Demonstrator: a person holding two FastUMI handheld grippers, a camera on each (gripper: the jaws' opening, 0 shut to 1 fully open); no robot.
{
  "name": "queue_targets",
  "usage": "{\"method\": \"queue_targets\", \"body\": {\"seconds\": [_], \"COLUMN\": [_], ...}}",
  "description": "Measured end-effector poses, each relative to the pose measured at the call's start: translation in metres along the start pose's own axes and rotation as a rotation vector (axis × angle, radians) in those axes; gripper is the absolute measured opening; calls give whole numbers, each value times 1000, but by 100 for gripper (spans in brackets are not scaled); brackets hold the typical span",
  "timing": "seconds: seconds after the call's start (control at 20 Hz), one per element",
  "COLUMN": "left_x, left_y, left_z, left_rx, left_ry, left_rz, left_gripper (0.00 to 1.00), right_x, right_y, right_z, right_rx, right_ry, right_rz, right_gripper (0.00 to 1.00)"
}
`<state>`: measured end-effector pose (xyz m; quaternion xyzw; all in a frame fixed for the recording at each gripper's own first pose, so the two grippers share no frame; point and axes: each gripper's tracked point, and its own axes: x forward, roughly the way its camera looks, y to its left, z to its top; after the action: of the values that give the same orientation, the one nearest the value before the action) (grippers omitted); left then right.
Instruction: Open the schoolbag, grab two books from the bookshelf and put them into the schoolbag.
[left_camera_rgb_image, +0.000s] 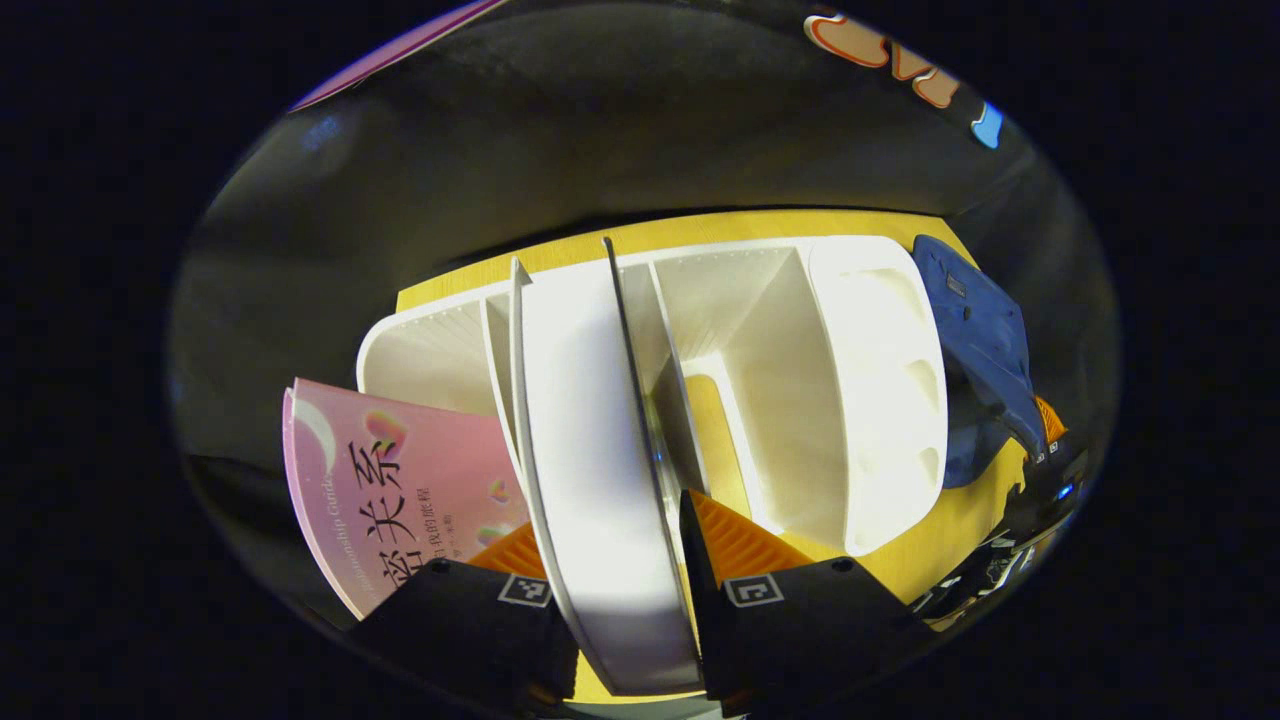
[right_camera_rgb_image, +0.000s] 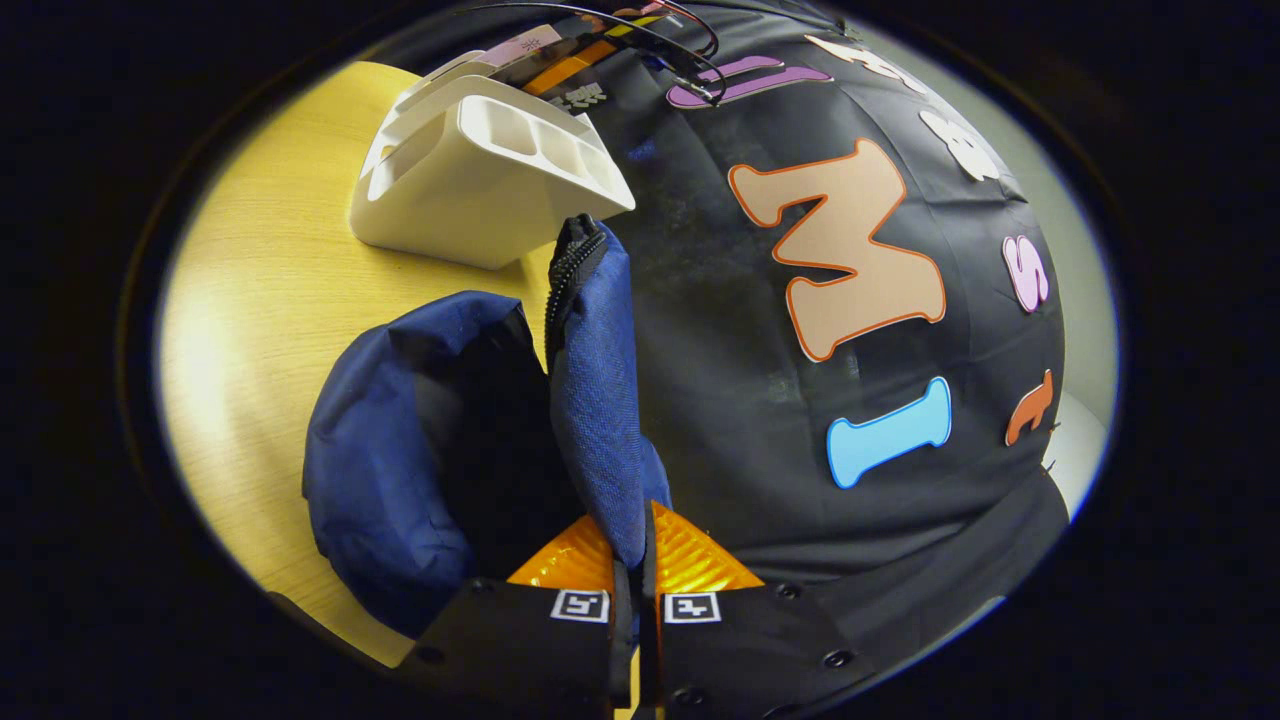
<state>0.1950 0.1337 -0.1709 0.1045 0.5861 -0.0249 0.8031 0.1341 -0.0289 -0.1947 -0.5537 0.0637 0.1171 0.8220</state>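
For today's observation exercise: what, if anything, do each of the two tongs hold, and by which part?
The right tongs pinch the blue schoolbag by its opened flap's edge. The left tongs straddle a white book in the bookshelf; whether they press it cannot be told.

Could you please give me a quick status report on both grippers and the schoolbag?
Right gripper shut on schoolbag flap, bag open. Left gripper open around white book in bookshelf. Nothing in the way.

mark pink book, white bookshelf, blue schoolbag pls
pink book (left_camera_rgb_image: 385, 480): left gripper view, on its front cover, left of the rack.
white bookshelf (right_camera_rgb_image: 470, 190): right gripper view, on its outer side wall.
blue schoolbag (right_camera_rgb_image: 375, 470): right gripper view, on the outer fabric left of the open mouth.
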Motion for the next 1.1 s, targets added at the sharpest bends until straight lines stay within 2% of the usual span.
{"method": "queue_targets", "body": {"seconds": [0.1,0.25,0.45,0.6,0.65,0.7,0.85,0.9,1.05,1.1], "left_x": [-1,-4,-17,-43,-54,-67,-101,-113,-145,-155], "left_y": [3,4,6,13,14,14,12,11,6,1], "left_z": [-3,-11,-21,-24,-26,-28,-42,-49,-65,-70], "left_rx": [2,-13,-55,-73,-81,-91,-113,-132,-192,-206], "left_ry": [29,72,85,41,23,3,-38,-42,-65,-73], "left_rz": [16,36,57,95,103,104,108,110,98,86], "left_gripper": [44,40,40,40,39,40,39,39,40,40], "right_x": [-1,-2,-3,-2,-3,-4,-6,-6,-8,-8], "right_y": [0,-2,-5,-7,-11,-13,-16,-16,-16,-16], "right_z": [-1,-2,-3,-3,-4,-3,-5,-4,-4,-5], "right_rx": [1,5,8,14,19,25,39,38,32,35], "right_ry": [1,-1,-7,-10,-11,-13,-16,-19,-26,-26], "right_rz": [-2,-6,-5,-10,-14,-16,-17,-16,-11,-10], "right_gripper": [6,4,6,3,6,3,6,3,6,3]}}
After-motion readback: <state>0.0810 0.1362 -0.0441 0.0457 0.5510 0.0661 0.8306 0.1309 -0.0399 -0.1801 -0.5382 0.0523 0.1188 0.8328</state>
